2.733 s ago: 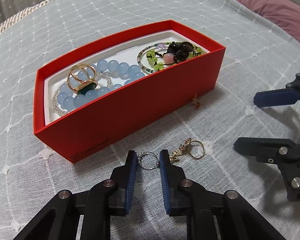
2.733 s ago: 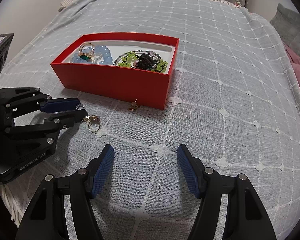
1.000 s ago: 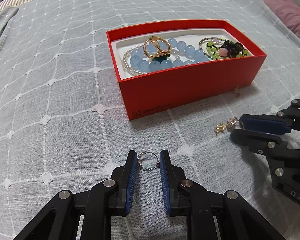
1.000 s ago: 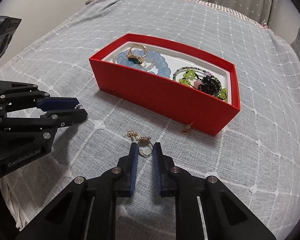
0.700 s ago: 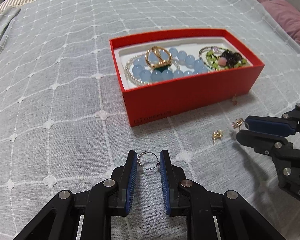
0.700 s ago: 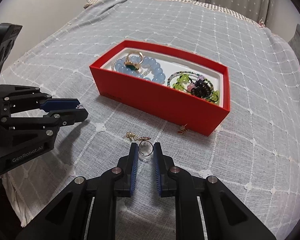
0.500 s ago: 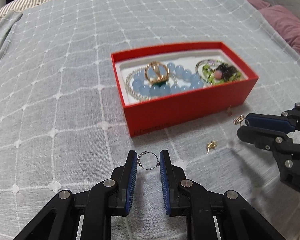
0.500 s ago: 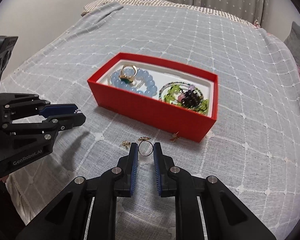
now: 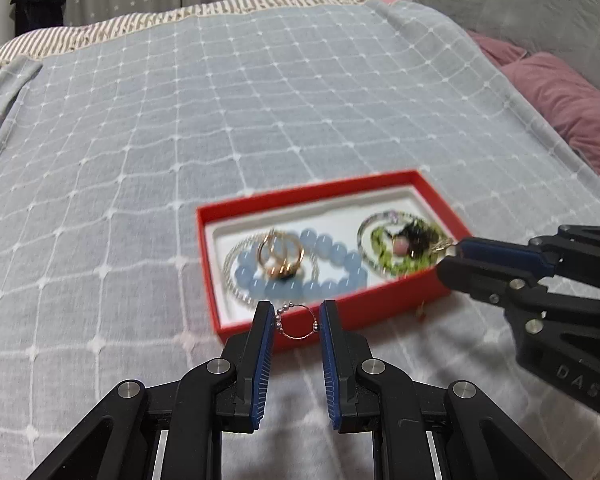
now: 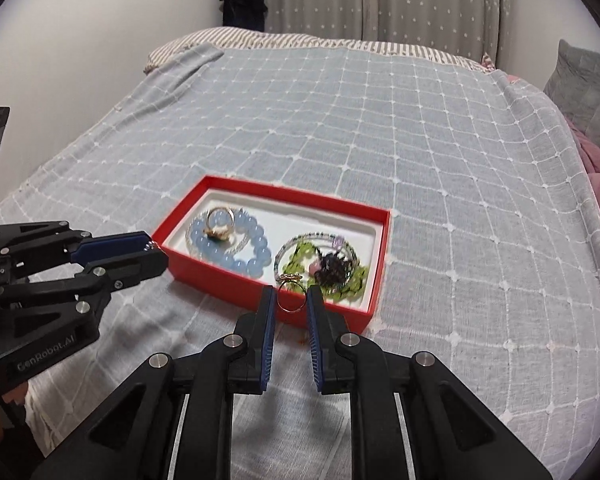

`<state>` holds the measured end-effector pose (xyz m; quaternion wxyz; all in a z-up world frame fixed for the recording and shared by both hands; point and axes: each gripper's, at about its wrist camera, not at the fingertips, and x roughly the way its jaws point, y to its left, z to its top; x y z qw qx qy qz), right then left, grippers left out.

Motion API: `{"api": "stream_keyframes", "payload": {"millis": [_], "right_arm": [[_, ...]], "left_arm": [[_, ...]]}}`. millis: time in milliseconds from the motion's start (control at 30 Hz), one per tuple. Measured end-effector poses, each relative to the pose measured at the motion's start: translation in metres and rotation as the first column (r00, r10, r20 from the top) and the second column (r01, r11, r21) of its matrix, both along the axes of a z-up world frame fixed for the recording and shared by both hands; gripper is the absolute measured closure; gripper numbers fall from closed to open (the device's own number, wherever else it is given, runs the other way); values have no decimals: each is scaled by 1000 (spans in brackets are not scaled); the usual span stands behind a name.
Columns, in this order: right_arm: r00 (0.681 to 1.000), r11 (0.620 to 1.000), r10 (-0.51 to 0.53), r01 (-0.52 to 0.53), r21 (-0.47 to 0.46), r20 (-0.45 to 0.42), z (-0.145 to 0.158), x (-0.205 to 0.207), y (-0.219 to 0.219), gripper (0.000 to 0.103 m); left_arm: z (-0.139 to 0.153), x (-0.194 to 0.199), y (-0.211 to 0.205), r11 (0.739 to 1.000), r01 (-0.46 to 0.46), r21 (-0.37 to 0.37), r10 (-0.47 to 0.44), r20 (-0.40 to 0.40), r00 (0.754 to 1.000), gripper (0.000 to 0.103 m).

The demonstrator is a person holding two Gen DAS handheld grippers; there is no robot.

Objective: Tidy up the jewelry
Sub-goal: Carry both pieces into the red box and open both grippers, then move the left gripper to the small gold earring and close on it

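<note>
A red box [image 9: 380, 316] [image 10: 236, 282] with a white liner lies on the grey checked bedspread. In it are a blue bead bracelet [image 9: 332, 258] [image 10: 256, 264], a gold ring [image 9: 280, 256] [image 10: 218, 224] and a green bead bracelet with dark beads [image 9: 404, 248] [image 10: 328, 266]. My left gripper [image 9: 296, 322] is shut on a thin silver beaded ring [image 9: 298, 322], held above the box's near wall. My right gripper [image 10: 293, 298] is shut on a gold ring [image 10: 290, 296] with a small charm, above the box's near right corner; it also shows in the left wrist view [image 9: 454, 254].
A small earring [image 9: 420, 312] [image 10: 302, 340] lies on the bedspread just in front of the box. Pink pillows [image 9: 572, 108] and a grey cushion [image 10: 588, 88] lie at the right. The bed's left edge runs along a white wall [image 10: 60, 60].
Both grippers have lifted with their rings and moved forward over the box's near wall. The box now lies lower and closer under the fingertips.
</note>
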<state>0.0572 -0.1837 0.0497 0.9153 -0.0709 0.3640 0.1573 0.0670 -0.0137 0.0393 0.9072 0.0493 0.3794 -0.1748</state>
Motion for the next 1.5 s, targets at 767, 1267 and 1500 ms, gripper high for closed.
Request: {"api": "stream_keyframes", "payload": {"millis": [767, 1267, 1500], "right_arm": [[1000, 1000, 17, -18, 23, 18, -8, 27, 3, 86], [999, 999, 22, -23, 37, 42, 8, 3, -5, 59], [1000, 1000, 8, -9, 29, 18, 7, -14, -13, 49]], "left_arm": [[-17, 34, -22, 1000, -13, -18, 12, -19, 1000, 81], [-7, 16, -13, 1000, -9, 3, 9, -19, 1000, 55], [-8, 0, -6, 1000, -22, 6, 22, -37, 999, 41]]}}
